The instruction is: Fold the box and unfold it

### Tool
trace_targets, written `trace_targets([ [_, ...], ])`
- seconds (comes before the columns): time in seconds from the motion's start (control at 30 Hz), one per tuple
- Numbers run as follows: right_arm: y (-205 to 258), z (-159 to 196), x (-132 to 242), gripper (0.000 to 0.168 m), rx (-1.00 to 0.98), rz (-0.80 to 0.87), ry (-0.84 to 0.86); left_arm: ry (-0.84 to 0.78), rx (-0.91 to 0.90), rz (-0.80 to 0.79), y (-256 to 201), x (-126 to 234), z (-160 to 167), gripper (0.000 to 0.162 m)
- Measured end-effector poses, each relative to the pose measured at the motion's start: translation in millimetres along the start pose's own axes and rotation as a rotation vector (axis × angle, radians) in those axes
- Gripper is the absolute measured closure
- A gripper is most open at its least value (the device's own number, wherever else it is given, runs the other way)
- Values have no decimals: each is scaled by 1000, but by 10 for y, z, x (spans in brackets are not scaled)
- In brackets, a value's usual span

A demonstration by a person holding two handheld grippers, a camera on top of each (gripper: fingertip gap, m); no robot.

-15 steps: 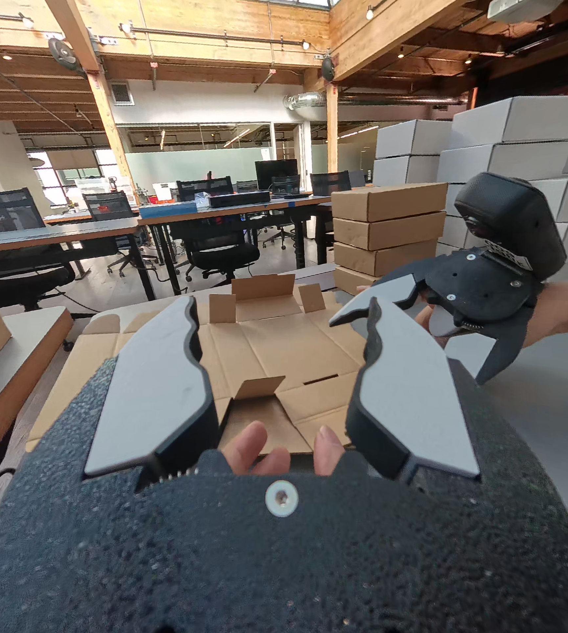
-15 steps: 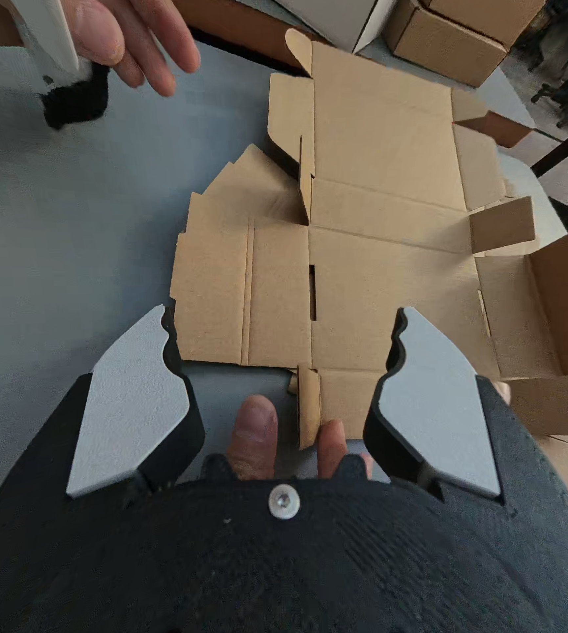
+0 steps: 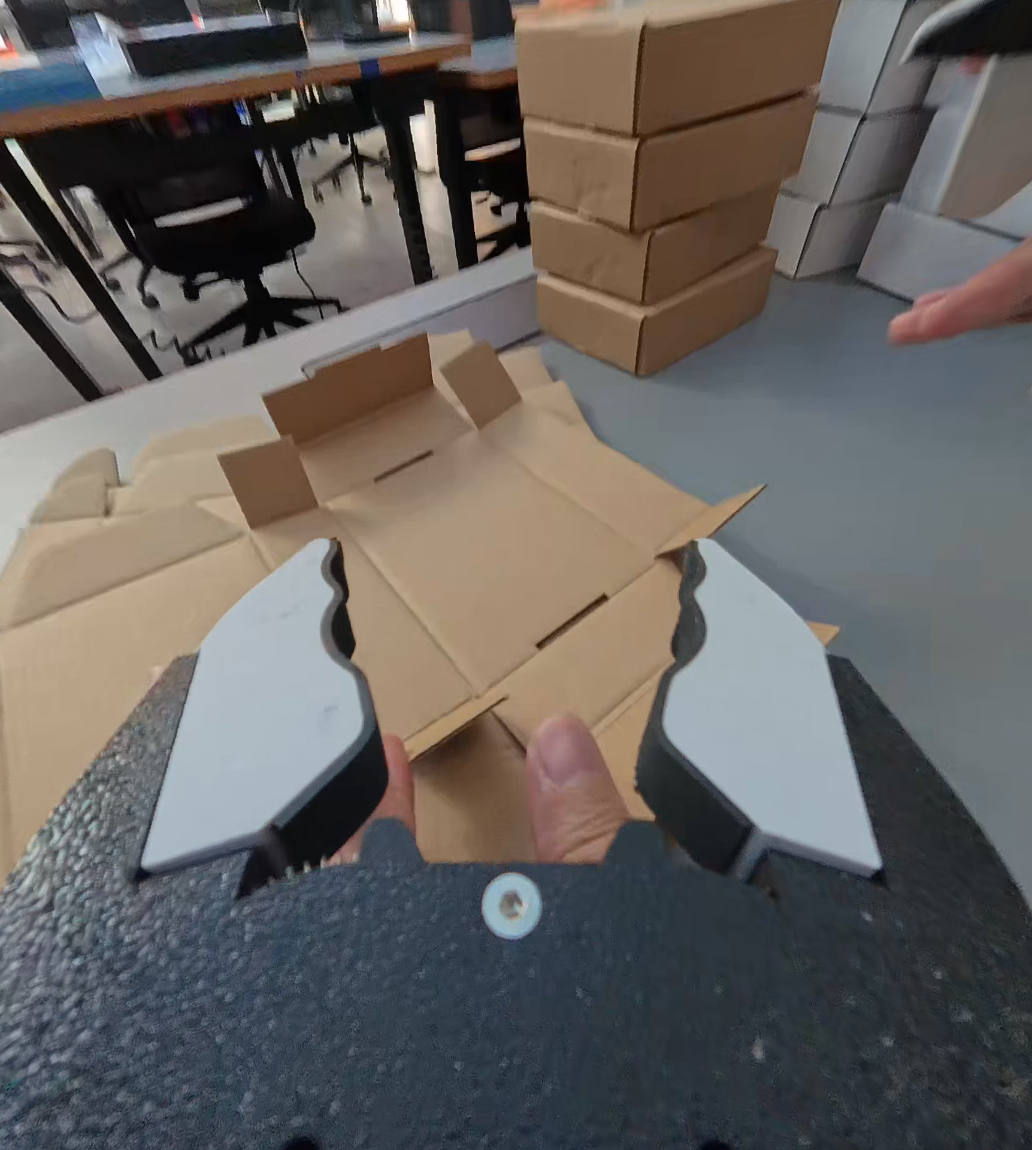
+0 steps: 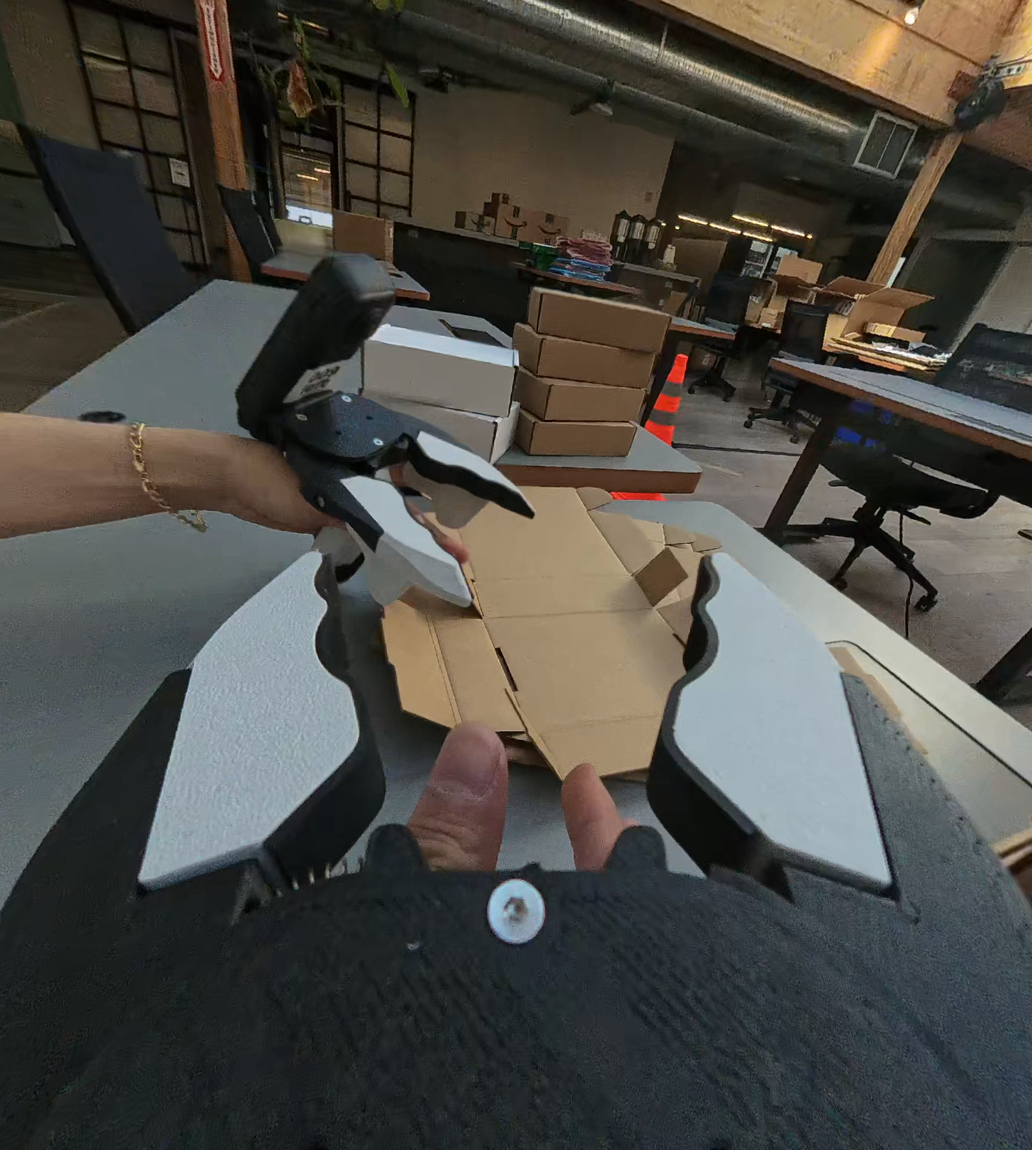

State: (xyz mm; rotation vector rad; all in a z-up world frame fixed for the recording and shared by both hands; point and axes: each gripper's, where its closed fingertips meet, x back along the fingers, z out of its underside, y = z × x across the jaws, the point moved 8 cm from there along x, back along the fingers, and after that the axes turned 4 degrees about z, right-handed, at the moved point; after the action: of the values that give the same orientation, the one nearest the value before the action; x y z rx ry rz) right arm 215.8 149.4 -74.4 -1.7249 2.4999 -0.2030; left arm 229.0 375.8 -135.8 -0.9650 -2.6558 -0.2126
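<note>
The 2 hand-held grippers are separating. Half a second ago the right hand-held gripper (image 4: 514, 560) was looking straight down onto the box (image 4: 575, 653) from close above. Now it is drawing back and tipping up, looking across the grey tabletop (image 4: 96, 622) with the near edge of the box just ahead of its fingers. Its jaws are spread wide and are gripping nothing.

The left hand-held gripper (image 3: 512, 547), which was facing out over the room, is now angling down over the box (image 3: 501, 498). It is also released, with nothing between its fingers. In the right wrist view its lower fingertip is hovering at the left edge of the cardboard, and contact is hard to judge.

The box is lying opened out flat on the tabletop, on top of other flat cardboard sheets (image 3: 96, 622). Only a few small flaps (image 3: 345, 398) at its far end are standing up. A stack of 4 closed brown boxes (image 3: 644, 186) is sitting well beyond it.

Judging by this, a folding pass is only beginning: no wall is raised yet, and the left side looks like the likelier place for a first lift.
</note>
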Motion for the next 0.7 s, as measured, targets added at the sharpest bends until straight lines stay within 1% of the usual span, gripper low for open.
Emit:
trace_targets([
  [0.03, -16, -28, 107, 61, -6, 11, -10, 80, 56, -18, 35, -48, 108, 61],
  [0.07, -38, -46, 222, 61, -8, 25, -15, 125, 106, -37, 65, -65, 178, 64],
  [0.1, -66, -54, 338, 60, -2, 43, -15, 135, 127, -51, 92, -48, 192, 70],
  [0.13, -103, -55, 447, 59, 7, 66, -11, 100, 123, -57, 109, -19, 175, 75],
  [0.2, -189, -46, 629, 59, 1, 122, 0, -10, 79, -73, 121, 67, 74, 75],
  [0.23, -225, -42, 698, 59, -10, 143, 0, -60, 66, -92, 113, 129, -13, 76],
  [0.3, -270, -38, 805, 59, -31, 166, -8, -120, 38, -75, 21, 254, -222, 75],
  [0.37, -283, -35, 876, 56, -40, 178, -12, -88, 4, -27, -140, 338, -385, 67],
  [0.43, -285, -38, 914, 53, -32, 192, -14, 26, -5, 67, -371, 338, -448, 60],
  [0.5, -279, -55, 917, 53, -19, 184, -3, 155, -23, 164, -631, 303, -429, 56],
  [0.53, -272, -66, 919, 52, -10, 178, 9, 188, -25, 208, -757, 284, -415, 46],
  [0.57, -268, -81, 926, 51, 0, 178, 18, 197, -32, 261, -874, 272, -404, 33],
  [0.6, -263, -97, 939, 51, 10, 180, 22, 183, -31, 290, -968, 260, -396, 25],
  [0.63, -256, -114, 956, 50, 15, 178, 24, 173, -26, 329, -1052, 259, -378, 25],
  [0.67, -250, -133, 975, 50, 18, 176, 24, 177, -3, 372, -1123, 261, -344, 29],
  [0.7, -246, -157, 998, 49, 17, 177, 20, 205, 27, 405, -1172, 263, -293, 38],
])
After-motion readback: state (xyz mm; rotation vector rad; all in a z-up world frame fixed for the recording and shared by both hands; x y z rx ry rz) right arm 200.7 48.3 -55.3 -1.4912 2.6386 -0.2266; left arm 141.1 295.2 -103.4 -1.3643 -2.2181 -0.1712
